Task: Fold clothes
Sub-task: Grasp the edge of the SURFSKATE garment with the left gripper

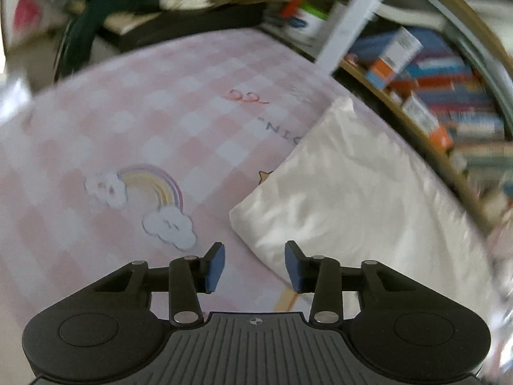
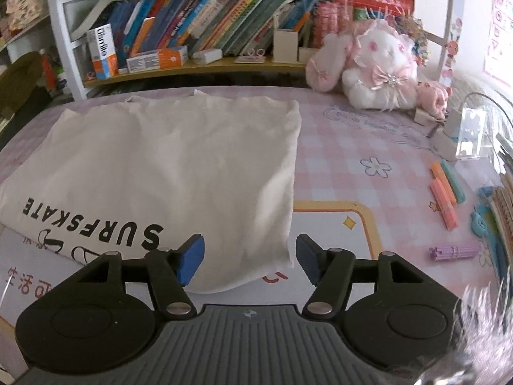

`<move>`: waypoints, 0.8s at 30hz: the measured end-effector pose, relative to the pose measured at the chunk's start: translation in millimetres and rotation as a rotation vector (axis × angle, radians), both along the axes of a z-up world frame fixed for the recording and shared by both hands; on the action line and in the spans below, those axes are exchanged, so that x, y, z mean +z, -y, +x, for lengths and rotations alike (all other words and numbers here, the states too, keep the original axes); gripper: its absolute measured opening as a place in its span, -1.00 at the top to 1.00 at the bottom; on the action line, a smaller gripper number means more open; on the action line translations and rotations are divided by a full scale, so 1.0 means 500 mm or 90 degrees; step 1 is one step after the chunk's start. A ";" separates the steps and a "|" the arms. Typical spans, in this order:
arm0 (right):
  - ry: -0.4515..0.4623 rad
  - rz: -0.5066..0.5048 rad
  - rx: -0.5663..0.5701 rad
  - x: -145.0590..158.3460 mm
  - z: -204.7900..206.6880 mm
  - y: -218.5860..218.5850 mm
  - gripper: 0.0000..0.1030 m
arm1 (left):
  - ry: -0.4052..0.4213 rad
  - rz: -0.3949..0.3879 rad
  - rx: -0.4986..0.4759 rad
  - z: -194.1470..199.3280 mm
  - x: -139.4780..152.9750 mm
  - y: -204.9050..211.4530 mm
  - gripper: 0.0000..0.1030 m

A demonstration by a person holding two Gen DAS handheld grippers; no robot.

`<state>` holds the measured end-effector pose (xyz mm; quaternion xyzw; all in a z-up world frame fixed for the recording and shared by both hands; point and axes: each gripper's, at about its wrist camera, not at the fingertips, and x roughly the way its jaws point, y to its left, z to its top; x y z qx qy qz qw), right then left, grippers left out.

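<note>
Right wrist view: my right tool point(image 2: 249, 258) hovers released, jaws spread and holding nothing, over the near right corner of the cream garment point(image 2: 166, 173), which lies folded flat on the pink checked tabletop point(image 2: 346, 173) with its "SURFSKATE" print at the near left. A white plush toy point(image 2: 378, 70) sits at the far right, before the bookshelf point(image 2: 192, 67). Left wrist view: my left tool point(image 1: 255, 266) is likewise released, empty, just beside the garment's near corner.

"SURFSKATE" is printed upside down on the cream shirt point(image 2: 179, 166)
</note>
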<state>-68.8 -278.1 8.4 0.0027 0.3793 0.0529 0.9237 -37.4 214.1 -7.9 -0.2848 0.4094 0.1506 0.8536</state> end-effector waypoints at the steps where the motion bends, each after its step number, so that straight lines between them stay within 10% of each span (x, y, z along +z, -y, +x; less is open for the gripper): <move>1: -0.001 0.002 0.001 -0.001 -0.001 0.002 -0.19 | 0.006 -0.011 0.015 -0.001 0.000 -0.001 0.27; 13: -0.001 0.010 0.009 -0.001 -0.007 0.005 -0.21 | 0.039 -0.134 0.129 -0.010 -0.022 -0.048 0.45; 24: 0.002 -0.016 -0.033 0.012 -0.027 -0.035 -0.21 | 0.045 -0.158 0.105 0.010 -0.037 -0.078 0.63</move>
